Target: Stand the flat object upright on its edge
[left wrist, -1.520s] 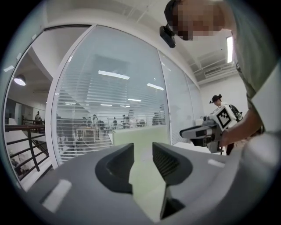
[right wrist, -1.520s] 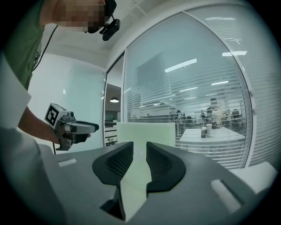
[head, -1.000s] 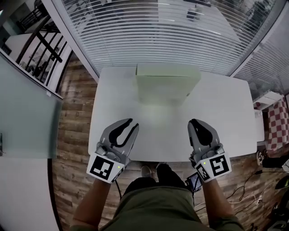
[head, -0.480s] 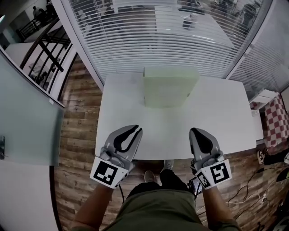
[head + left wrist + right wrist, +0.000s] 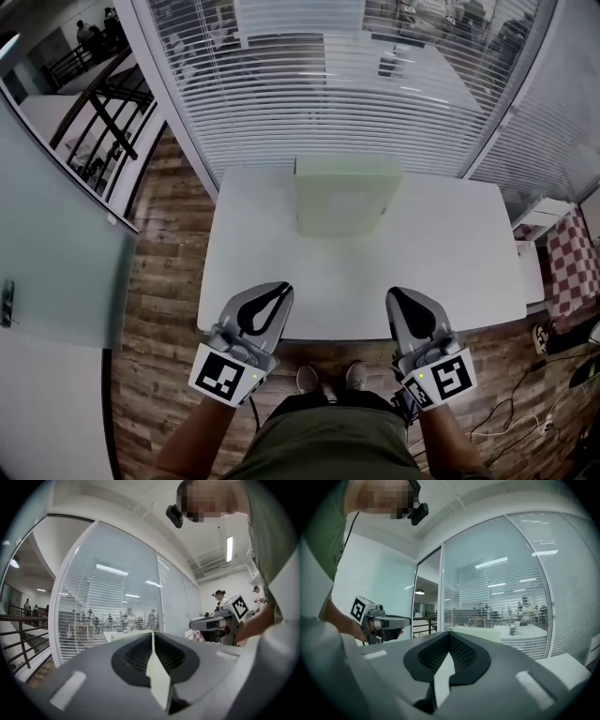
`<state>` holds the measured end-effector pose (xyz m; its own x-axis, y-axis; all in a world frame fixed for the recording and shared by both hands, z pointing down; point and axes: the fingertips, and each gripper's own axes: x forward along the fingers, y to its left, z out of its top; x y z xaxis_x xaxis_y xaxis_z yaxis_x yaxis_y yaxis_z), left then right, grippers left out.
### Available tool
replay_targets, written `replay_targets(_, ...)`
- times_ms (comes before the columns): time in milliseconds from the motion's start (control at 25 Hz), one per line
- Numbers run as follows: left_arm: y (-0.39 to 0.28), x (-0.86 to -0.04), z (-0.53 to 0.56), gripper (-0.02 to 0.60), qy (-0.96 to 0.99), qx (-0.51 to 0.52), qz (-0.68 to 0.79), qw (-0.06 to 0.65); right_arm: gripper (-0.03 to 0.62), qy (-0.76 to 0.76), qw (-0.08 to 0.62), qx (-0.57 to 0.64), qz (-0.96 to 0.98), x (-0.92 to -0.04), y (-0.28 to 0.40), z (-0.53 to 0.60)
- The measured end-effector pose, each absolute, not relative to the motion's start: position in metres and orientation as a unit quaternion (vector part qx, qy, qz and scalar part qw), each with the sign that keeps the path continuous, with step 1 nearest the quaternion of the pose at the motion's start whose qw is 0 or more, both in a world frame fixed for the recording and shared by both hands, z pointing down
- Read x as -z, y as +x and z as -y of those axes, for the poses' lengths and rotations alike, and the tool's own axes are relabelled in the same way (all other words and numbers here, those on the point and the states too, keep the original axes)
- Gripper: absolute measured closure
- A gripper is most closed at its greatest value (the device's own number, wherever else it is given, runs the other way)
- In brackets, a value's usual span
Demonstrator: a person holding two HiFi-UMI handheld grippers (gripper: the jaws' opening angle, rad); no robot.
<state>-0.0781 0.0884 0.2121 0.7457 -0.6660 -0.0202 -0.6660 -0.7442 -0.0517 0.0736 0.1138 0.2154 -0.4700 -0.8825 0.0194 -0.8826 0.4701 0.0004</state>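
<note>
A pale green flat rectangular slab (image 5: 345, 195) stands upright on its edge at the far side of a white rectangular table (image 5: 455, 251), in front of a glass wall with white slatted blinds (image 5: 328, 84). Both hand-held grey grippers hover over the table's near edge, well apart from the slab and from each other. The left gripper (image 5: 282, 290) has just been closing, and its jaws now meet with nothing between them. The right gripper (image 5: 395, 293) is likewise clenched and empty. Brown wooden floorboards (image 5: 161, 246) show beside the table.
</note>
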Motion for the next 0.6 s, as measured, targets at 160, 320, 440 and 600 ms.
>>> replay_targets(160, -0.065, -0.216, -0.095, 0.581, -0.928, 0.002, -0.373, 0.014, 0.583, 0.494, 0.011, -0.021, 0.869, -0.225, 0.084, -0.119)
replay_targets(320, -0.051, -0.223, -0.099, 0.581, -0.923, 0.011, -0.385, 0.005, 0.583, 0.474, 0.011, -0.034, 0.880, -0.232, 0.094, -0.119)
replay_targets(440, -0.040, -0.225, -0.102, 0.581, -0.921, 0.018, -0.390, 0.003, 0.583, 0.464, 0.009, -0.041, 0.885, -0.235, 0.102, -0.118)
replay_targets(600, -0.029, -0.227, -0.104, 0.581, -0.920, 0.029, -0.391, 0.012, 0.583, 0.451, 0.013, -0.044, 0.891, -0.237, 0.111, -0.117)
